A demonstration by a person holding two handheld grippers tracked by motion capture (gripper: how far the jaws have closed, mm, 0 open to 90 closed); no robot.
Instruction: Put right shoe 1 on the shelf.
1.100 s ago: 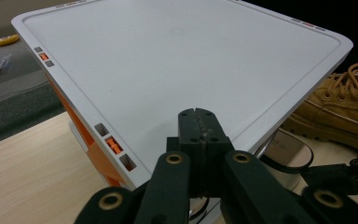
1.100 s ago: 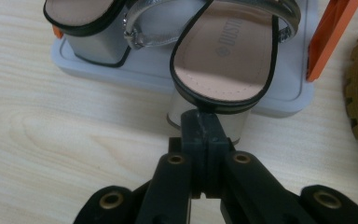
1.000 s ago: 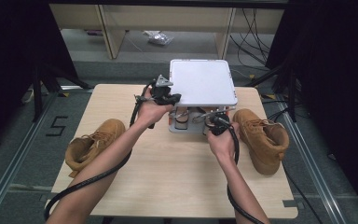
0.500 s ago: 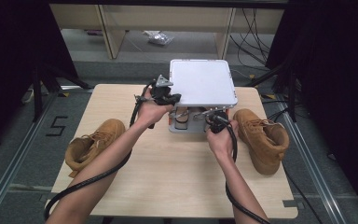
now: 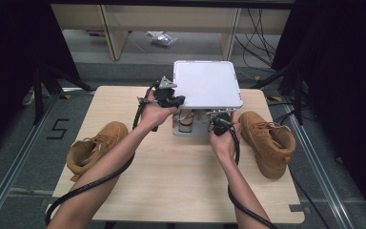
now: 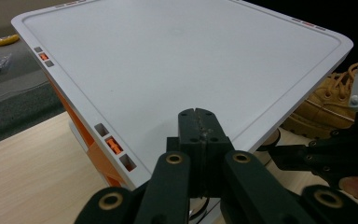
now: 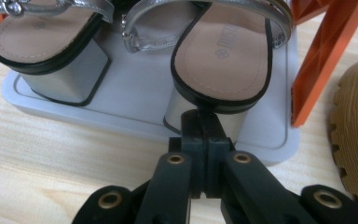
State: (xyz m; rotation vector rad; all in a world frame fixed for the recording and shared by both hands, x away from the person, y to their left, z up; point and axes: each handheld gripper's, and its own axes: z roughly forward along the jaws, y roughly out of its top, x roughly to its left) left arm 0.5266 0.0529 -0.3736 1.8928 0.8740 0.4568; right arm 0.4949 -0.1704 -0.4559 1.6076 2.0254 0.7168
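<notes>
A small rack stands at the table's far middle, with a bare white top shelf (image 5: 205, 83) on orange supports (image 7: 326, 51). On its lower white shelf (image 7: 135, 107) stand two silver block-heel sandals, one to the left (image 7: 42, 37) and one to the right (image 7: 228, 51). My left gripper (image 5: 171, 98) is shut with nothing in it, its tips (image 6: 198, 114) over the near corner of the top shelf (image 6: 177, 60). My right gripper (image 5: 220, 119) is shut and holds nothing, its tips (image 7: 200, 119) right at the heel of the right sandal.
One tan boot (image 5: 95, 148) lies at the table's left edge, and another (image 5: 267, 140) stands right of the rack, close to my right hand. Its sole (image 7: 354, 130) is beside the orange support. Bare wood lies near the front edge. Cables trail from both grippers.
The right hand has edged slightly left, closer to the rack. The left hand has stayed where it was.
</notes>
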